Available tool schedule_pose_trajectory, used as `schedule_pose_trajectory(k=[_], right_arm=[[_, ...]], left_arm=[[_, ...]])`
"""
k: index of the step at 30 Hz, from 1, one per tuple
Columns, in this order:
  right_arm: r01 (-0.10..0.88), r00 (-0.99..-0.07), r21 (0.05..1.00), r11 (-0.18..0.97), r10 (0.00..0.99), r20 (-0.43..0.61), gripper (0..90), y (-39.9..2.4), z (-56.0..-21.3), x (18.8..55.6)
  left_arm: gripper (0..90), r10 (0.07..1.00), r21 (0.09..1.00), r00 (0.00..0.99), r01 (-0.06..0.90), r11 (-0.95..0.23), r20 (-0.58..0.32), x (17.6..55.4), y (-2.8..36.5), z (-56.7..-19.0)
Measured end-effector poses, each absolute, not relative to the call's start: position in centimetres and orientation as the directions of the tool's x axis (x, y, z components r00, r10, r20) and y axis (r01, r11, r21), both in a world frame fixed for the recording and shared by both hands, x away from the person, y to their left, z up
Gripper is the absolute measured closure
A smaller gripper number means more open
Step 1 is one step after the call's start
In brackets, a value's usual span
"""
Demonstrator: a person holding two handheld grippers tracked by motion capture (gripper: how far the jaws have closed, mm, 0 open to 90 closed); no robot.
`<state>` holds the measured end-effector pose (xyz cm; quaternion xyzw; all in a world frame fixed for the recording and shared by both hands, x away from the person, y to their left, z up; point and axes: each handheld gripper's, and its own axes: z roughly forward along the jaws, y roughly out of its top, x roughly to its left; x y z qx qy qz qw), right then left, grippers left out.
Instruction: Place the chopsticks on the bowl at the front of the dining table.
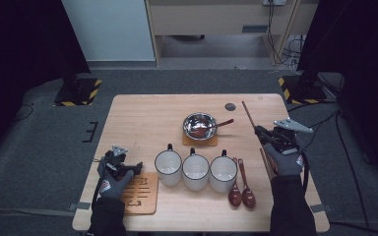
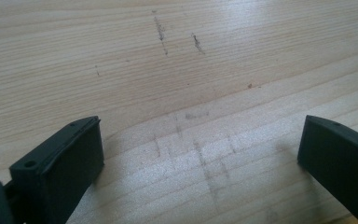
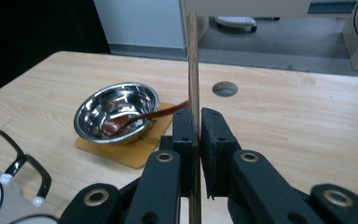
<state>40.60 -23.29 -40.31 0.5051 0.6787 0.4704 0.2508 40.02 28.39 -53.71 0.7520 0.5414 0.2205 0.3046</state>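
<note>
My right gripper (image 3: 196, 122) is shut on a brown wooden chopstick (image 3: 193, 60), which runs up between its jaws and past them. From above, the same chopstick (image 1: 248, 114) slants away from that right gripper (image 1: 262, 132) over the table's right side. A steel bowl (image 1: 199, 125) on a square coaster holds a dark red spoon (image 1: 217, 125); the bowl (image 3: 116, 112) sits left of my jaws. My left gripper (image 1: 137, 167) rests at the front left, open; its jaws (image 2: 200, 154) stand wide apart over bare wood.
Three white mugs (image 1: 196, 171) stand in a row at the front centre. Two dark red spoons (image 1: 241, 194) lie to their right, and another chopstick (image 1: 266, 162) lies by my right hand. A wooden coaster (image 1: 140, 194) lies at the front left. A round hole (image 1: 230, 106) marks the tabletop.
</note>
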Motion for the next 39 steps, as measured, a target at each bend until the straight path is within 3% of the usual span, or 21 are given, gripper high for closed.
schedule_pose_trajectory(k=[39], right_arm=[[0.382,-0.399,0.923,0.041,0.908,0.125,84.8,-17.5,-37.1,45.2]], left_arm=[[0.0,0.949,0.697,0.316,0.680,-0.228,0.002,40.0,28.4,-53.7]])
